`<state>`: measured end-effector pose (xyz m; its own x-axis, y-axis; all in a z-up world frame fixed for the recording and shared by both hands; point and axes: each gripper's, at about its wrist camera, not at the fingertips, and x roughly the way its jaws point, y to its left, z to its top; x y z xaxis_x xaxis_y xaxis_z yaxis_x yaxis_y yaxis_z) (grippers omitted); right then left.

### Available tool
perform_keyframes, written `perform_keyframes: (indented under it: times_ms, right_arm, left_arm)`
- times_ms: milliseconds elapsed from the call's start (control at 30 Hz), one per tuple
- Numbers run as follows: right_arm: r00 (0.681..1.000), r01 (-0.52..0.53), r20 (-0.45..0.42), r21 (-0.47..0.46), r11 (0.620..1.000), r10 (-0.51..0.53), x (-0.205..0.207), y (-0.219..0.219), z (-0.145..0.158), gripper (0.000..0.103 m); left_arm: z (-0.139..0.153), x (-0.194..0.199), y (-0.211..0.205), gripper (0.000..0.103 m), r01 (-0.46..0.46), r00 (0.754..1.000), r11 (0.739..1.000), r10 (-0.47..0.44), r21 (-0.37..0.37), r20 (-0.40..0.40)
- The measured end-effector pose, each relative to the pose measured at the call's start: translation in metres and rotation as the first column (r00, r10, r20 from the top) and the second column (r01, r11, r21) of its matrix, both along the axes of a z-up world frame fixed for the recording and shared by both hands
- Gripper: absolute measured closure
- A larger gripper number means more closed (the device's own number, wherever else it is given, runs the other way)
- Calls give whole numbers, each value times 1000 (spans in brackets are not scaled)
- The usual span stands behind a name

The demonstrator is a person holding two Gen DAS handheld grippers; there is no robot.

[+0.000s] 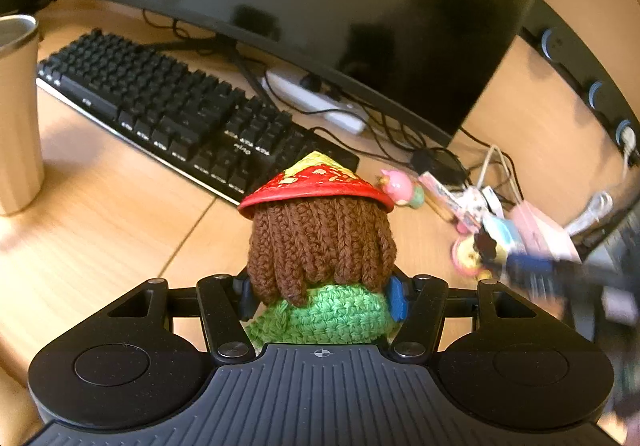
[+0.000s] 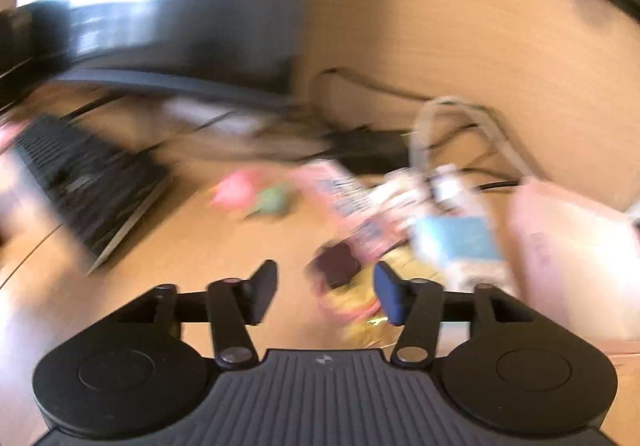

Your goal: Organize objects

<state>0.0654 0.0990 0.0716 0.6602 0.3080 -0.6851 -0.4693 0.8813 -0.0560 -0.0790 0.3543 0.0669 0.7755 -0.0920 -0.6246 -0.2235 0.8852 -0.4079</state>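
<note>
The desk (image 1: 100, 214) is stretching out wide and wooden under everything. The monitor (image 1: 320, 6) is standing dark at the far side, and the keyboard (image 1: 168, 102) is lying in front of it, running from far left toward the middle. A cup (image 1: 16, 114) is standing upright at the left edge, well apart from the action.

The left gripper (image 1: 320, 294) is clamping a crocheted doll (image 1: 320, 246), pads pressing on both sides of its green body; the brown hair and red hat are sticking up above the fingers, near the keyboard's right end.

Off to the right, a pile of trinkets (image 1: 480, 214) is sitting by a pink box (image 2: 572, 258), with a pink figurine (image 1: 396, 184) just left of it.

The right gripper (image 2: 326, 294) is hovering over that pile, jaws parted and gripping nothing, the view blurring badly. A yellow-pink disc (image 2: 360, 306) is showing between the fingers, below them on the desk.
</note>
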Motion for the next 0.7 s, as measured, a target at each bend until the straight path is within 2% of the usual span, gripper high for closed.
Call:
perform_keyframes:
  times_ms: [67,100,167,233,300,367,400,433,500,567,633,700]
  right_arm:
    - [989,-140,-45,34,990,141,-29,15,-3,31]
    - [973,-219,-61,48,975,222,-45,25,-6,25]
    - [921,-381,-66,47,923,384,-75,52,-15,23]
    - [884,-466,-41,18,884,467,-97,76,-24,23]
    - [867,-496,-45,-14,868,495,-101,95,-33,24]
    - [871,-491,-15,-60,869,491,-96,105,-41,29]
    - [882,-468,14,-93,879,471,-91,105,-44,37]
    - [890,-449,26,-108,887,454,-89,104,-45,41]
    - [927,-361,52,-136,923,370,-72,86,-42,42]
    - [950,-272,106,-179,945,293,-57,65,-43,42]
    - [960,-159,192,-234,959,205,-46,30,-40,42]
    - [968,-115,202,-185,976,153,-32,-3,-33,41]
  left_arm:
    - [5,-1,-6,39,-45,999,999,45,6,4]
    - [8,-3,-9,39,-72,997,997,71,9,8]
    - [14,-8,-14,39,-111,994,994,110,8,8]
    - [20,-14,-17,39,-137,991,990,137,19,11]
    - [26,-21,-21,39,-165,986,985,164,43,13]
    - [31,-28,-25,39,-185,983,981,185,56,12]
    - [33,-30,-28,39,-190,982,980,190,59,9]
    - [34,-32,-30,39,-191,982,980,191,62,6]
    - [34,-34,-37,39,-181,983,981,181,66,-2]
    - [31,-33,-45,39,-168,985,984,169,59,-15]
    - [27,-28,-53,39,-150,988,988,152,42,-24]
    - [24,-20,-63,39,-118,993,992,119,32,-26]
